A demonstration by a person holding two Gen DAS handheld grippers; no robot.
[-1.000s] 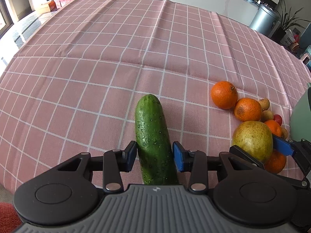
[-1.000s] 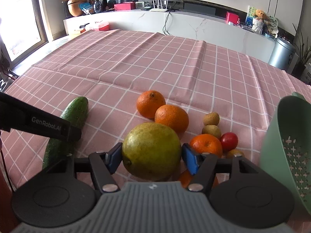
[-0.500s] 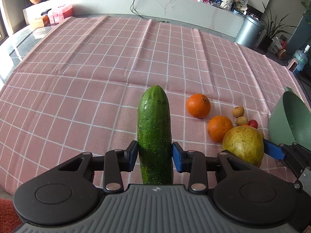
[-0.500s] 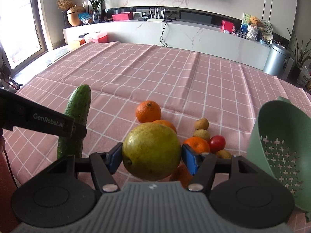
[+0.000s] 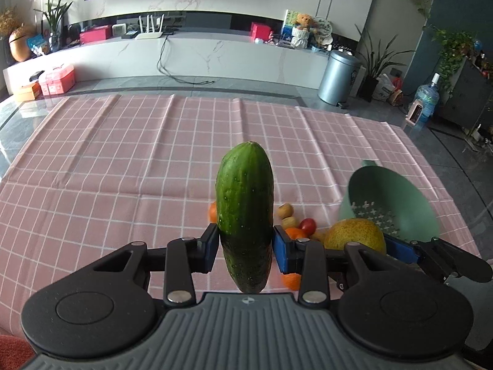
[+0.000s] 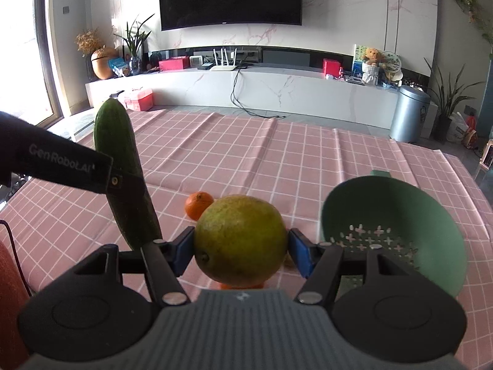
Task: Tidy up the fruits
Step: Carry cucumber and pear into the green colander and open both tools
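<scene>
My left gripper [image 5: 245, 251] is shut on a green cucumber [image 5: 245, 203] and holds it upright above the pink checked tablecloth [image 5: 123, 166]. My right gripper [image 6: 242, 251] is shut on a yellow-green pear [image 6: 242, 240], lifted above the fruit pile. The pear also shows in the left wrist view [image 5: 354, 236], and the cucumber in the right wrist view [image 6: 123, 166]. A green colander [image 6: 397, 228] sits tilted at the right; it also shows in the left wrist view [image 5: 388, 200]. Oranges [image 6: 198, 205], small brown fruits [image 5: 285, 211] and a red tomato [image 5: 307, 225] lie on the cloth below.
The left gripper's black arm [image 6: 55, 166] crosses the right wrist view at the left. A white marble bench [image 6: 277, 88] with boxes and a grey bin [image 6: 408, 117] stand beyond the table's far edge. The cloth stretches wide to the left and back.
Both grippers have risen from the table with their loads. The cucumber and the pear are now well above the cloth, and both views tilt up toward the room.
</scene>
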